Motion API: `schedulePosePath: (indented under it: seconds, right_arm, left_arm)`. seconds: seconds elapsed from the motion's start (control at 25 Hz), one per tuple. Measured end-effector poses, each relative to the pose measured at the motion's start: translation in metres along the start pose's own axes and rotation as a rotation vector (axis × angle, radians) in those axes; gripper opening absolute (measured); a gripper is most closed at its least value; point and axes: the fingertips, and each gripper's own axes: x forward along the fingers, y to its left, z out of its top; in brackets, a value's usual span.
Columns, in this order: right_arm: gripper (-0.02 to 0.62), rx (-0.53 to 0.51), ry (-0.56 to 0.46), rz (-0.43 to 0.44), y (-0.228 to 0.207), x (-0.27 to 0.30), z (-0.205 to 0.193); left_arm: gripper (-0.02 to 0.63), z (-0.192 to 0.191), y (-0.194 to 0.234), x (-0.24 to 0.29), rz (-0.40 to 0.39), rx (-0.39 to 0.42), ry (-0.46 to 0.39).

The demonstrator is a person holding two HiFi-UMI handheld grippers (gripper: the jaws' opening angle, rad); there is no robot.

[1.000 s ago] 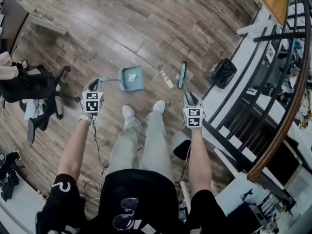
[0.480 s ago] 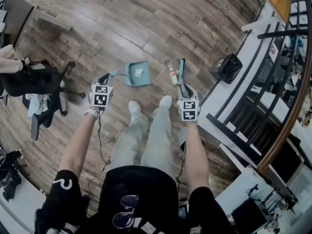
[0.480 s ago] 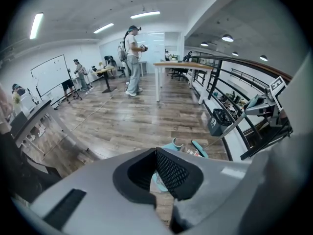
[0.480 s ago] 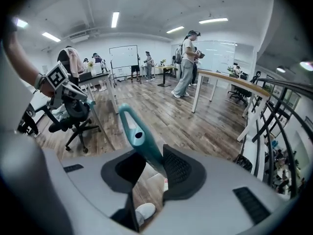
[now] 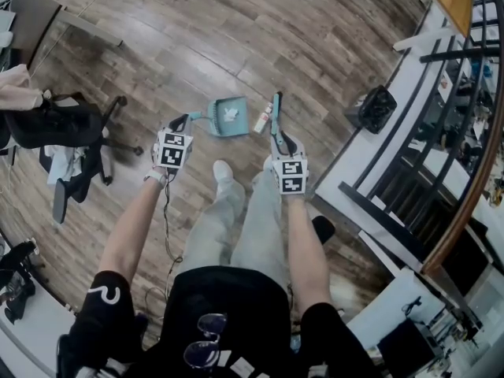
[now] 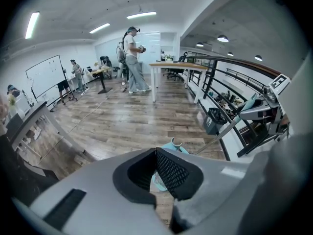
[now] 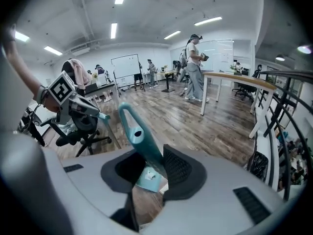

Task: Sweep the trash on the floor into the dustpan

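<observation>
From where I stand there are two handheld grey grippers, the left gripper [image 5: 183,121] and the right gripper [image 5: 277,138]. There is one teal plastic dustpan [image 5: 223,126] with one crumpled white scrap [image 5: 231,115] in it. I also count one teal long-handled brush [image 5: 275,110], one small pale wrapper [image 5: 261,120], one black office chair [image 5: 59,128] and one black mesh waste bin [image 5: 377,107].

In the head view, the piece of trash [image 5: 261,120] beside the dustpan [image 5: 216,126] and the white scrap [image 5: 231,114] inside it are too small to be identified. In the gripper views, most of the dustpan is covered by the left gripper [image 6: 155,165], and the lower end of the broom [image 7: 137,133] by the right gripper [image 7: 151,168].
</observation>
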Motion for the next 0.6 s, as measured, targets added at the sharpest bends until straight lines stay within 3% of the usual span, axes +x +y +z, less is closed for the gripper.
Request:
schedulePosePath:
  seconds: [0.6]
  right_arm:
    - [0.103, 0.03, -0.066, 0.179, 0.095, 0.013, 0.032]
  left_arm:
    - [0.002, -0.005, -0.005, -0.006, -0.029, 0.004, -0.004]
